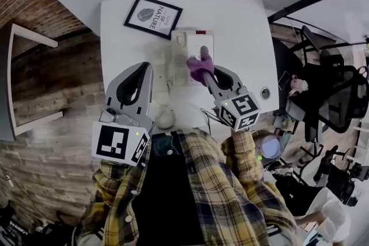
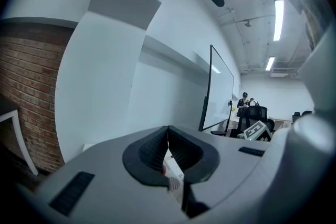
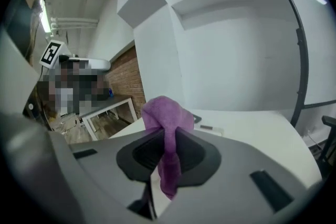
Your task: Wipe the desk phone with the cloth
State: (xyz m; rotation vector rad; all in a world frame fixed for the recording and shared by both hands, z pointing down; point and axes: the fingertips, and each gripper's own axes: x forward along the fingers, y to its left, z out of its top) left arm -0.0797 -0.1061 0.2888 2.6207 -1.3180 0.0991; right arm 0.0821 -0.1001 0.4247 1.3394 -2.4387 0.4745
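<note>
A white desk phone lies on the white desk, its handset on the left side. My right gripper is shut on a purple cloth, which rests over the phone's keypad area. The right gripper view shows the purple cloth bunched above the closed jaws and hanging below them. My left gripper hovers left of the phone, its jaws closed with nothing between them; a sliver of the phone shows beneath them.
A black-framed print lies at the desk's far left. A round grommet sits near the right edge. Brick wall and a white table stand left; office chairs crowd the right. A person stands far off.
</note>
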